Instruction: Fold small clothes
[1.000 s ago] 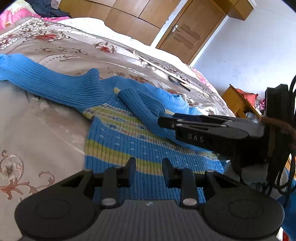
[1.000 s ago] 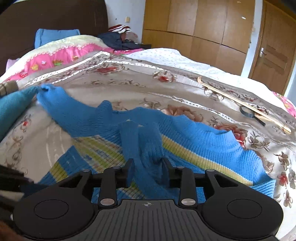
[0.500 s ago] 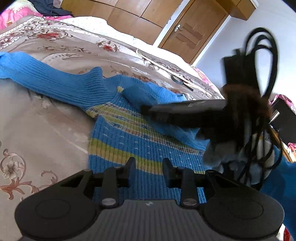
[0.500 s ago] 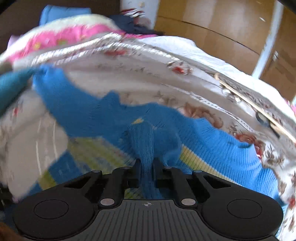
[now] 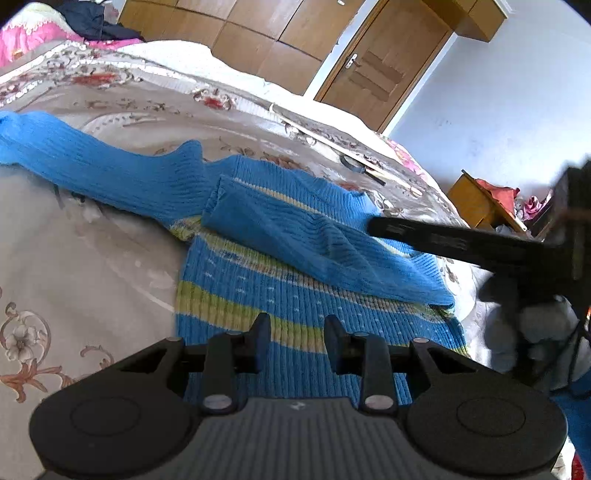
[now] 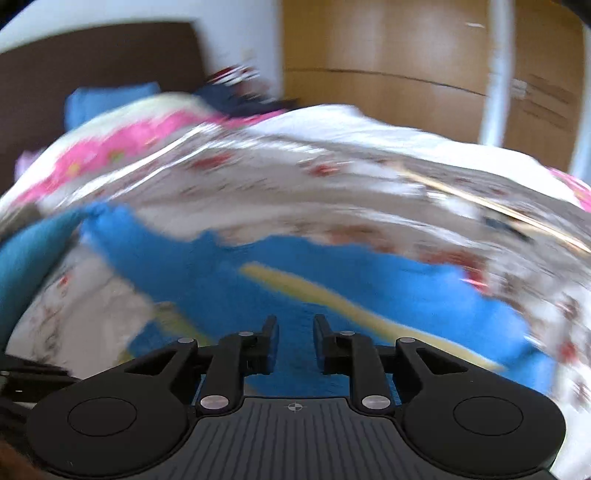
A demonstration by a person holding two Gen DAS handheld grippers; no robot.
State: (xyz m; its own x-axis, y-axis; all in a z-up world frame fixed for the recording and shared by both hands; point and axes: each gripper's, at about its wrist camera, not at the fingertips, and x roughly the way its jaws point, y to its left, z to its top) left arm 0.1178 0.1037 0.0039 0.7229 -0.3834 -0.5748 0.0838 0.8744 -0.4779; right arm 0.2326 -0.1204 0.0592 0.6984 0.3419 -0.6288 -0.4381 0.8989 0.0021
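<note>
Left wrist view: bed (image 5: 92, 258) with a beige floral bedspread fills the frame. Blue knit sweater (image 5: 280, 280) with yellow-green stripes lies flat on it, directly ahead of and under the left gripper (image 5: 297, 341). One sleeve (image 5: 92, 166) runs out far left; the other sleeve (image 5: 303, 236) is folded across the chest. Left gripper hangs over the hem, jaws parted, nothing between them, not touching the knit as far as I can see. Right gripper (image 5: 373, 223) comes in from the right, tip at the folded sleeve's right edge; its jaws can't be read from this side. Ahead-right on the bedspread: a thin wooden stick (image 5: 332, 142) and a dark magnifier-like item (image 5: 354, 166) just beside it. Beyond the bed: wooden wardrobe (image 5: 240, 33), wooden door (image 5: 380, 70), white wall. Far right: small wooden box (image 5: 480, 203) with red cloth. Top left: pink quilt (image 5: 22, 33) and dark clothes. Printing on the right gripper's finger is blurred, unreadable.

Right wrist view: heavy motion blur. Right gripper (image 6: 295, 341) jaws opening, narrow gap, blue sweater (image 6: 258, 277) below and ahead, pads not pressing on it. Dark headboard (image 6: 99, 74) and blue pillow (image 6: 110, 99) ahead-left, pink quilt (image 6: 129, 140) in front of them, wardrobe (image 6: 388, 66) ahead-right. No legible writing.
</note>
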